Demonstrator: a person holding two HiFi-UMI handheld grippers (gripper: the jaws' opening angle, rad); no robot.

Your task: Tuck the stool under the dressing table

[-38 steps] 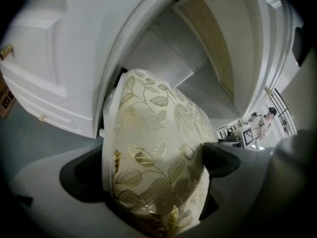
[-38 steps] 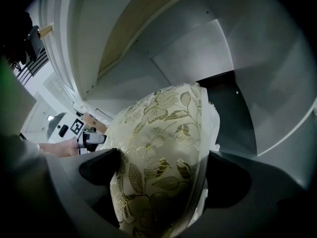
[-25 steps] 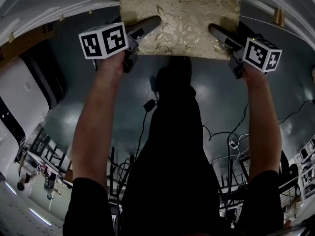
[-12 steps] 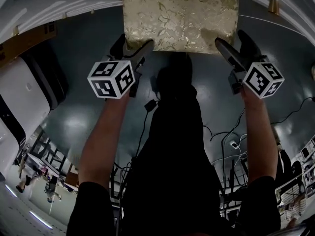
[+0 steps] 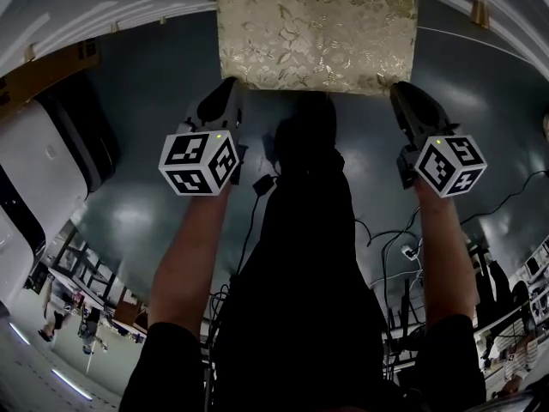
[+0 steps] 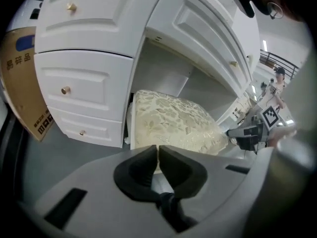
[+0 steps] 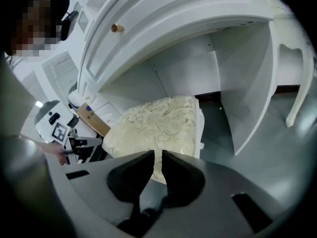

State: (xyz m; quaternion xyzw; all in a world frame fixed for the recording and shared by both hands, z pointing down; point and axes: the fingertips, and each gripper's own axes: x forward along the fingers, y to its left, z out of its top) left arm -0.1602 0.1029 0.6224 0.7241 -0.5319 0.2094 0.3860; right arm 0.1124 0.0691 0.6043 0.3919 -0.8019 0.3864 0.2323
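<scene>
My left gripper (image 5: 225, 94): jaws pressed together, nothing between. My right gripper (image 5: 405, 94): jaws closing, almost together, nothing between. Both apart from stool (image 5: 316, 28), just short of its near edge. Stool on floor (image 5: 129, 144) in knee gap of dressing table (image 6: 198, 29), near part of gold cushion sticking out. Drawers (image 6: 74, 90) shut, contents unseen. Cardboard box (image 6: 22, 78) beside table's left side.

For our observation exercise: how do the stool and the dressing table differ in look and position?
The stool has a gold, leaf-patterned fabric top; the dressing table is plain white with panelled drawers. The stool sits low, partly in the kneehole; the dressing table spans above it. Both stand on the grey floor.
</scene>
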